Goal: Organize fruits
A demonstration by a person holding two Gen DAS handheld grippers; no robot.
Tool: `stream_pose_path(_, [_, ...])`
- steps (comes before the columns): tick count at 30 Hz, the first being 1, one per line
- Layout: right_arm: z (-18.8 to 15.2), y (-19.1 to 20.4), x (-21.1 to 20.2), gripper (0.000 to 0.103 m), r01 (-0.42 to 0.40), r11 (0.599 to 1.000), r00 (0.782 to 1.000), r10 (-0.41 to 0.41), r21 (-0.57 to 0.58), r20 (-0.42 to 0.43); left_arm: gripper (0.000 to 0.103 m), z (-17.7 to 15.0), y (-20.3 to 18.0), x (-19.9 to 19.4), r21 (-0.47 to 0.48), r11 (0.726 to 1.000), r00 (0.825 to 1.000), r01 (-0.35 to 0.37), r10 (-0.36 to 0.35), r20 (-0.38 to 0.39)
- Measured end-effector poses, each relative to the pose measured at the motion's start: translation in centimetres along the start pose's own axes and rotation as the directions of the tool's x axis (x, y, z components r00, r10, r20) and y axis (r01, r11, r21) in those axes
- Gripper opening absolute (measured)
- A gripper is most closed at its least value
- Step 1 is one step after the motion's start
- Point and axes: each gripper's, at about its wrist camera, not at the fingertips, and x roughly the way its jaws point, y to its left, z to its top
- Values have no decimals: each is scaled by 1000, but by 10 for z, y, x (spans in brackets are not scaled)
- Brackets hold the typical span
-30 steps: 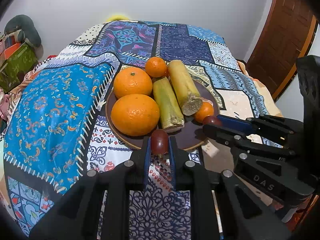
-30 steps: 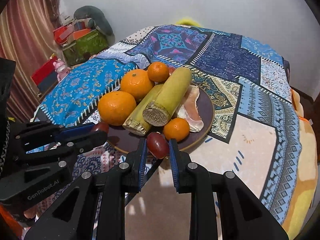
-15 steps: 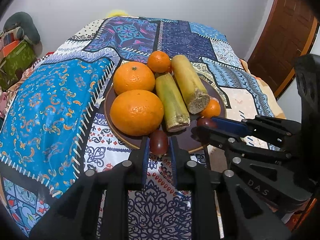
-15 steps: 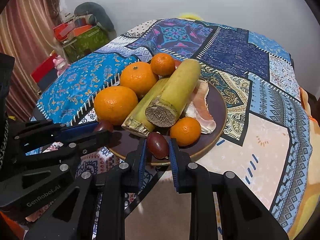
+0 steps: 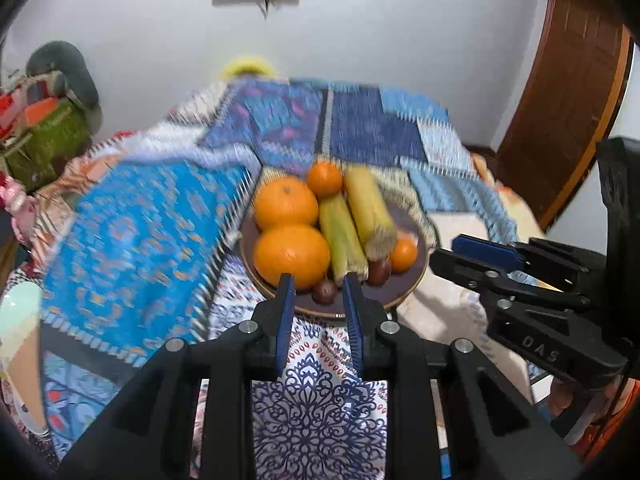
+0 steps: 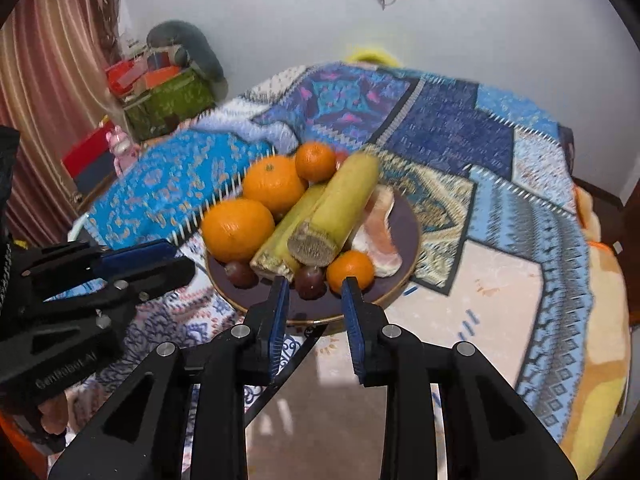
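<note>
1. The left gripper [image 5: 317, 286] has just been opening; its blue-padded jaws stand apart with nothing pressed between them, and a small dark red fruit [image 5: 325, 291] lies free on the plate beyond the gap.
2. The right gripper [image 6: 313, 290] has likewise just been opening; its jaws are apart and empty, and a second dark red fruit [image 6: 310, 280] sits on the plate just past the tips, beside a small orange [image 6: 351, 272].
3. Both dark fruits rest on the near part of the brown plate [image 5: 400, 294], close to its front rim, one under the cut ends of the two sugarcane pieces [image 6: 332, 216] and one nearer the large orange [image 5: 292, 255].
4. Farther back on the plate lie another large orange [image 5: 286, 203] and a small one [image 5: 325, 178]; a pale pink shell-like piece [image 6: 380, 232], seen in the right wrist view, lies on the far side of the cane.
5. The plate stands on a patterned blue patchwork cloth [image 6: 460, 136] covering the table.
6. Each gripper appears in the other's view, off to the side of the plate.
</note>
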Motion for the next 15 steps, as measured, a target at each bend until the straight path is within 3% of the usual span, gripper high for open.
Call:
stream_pose_path(4, [8, 5, -43, 25, 7, 1000, 996, -9, 15, 90, 24, 11, -4, -54, -1, 1000, 993, -17, 17, 113])
stream_pose_path(7, [14, 12, -81, 25, 14, 1000, 985, -18, 20, 173, 24, 15, -10, -98, 7, 999, 978, -35, 33, 205])
stream_pose_path(11, [15, 25, -137, 26, 23, 1000, 957, -27, 19, 290, 24, 15, -23, -161, 23, 998, 943, -54, 43, 331])
stream_pose_path(15, [9, 39, -190, 33, 42, 999, 914, -44, 15, 404, 27, 11, -35, -206, 26, 998, 909, -52, 37, 416])
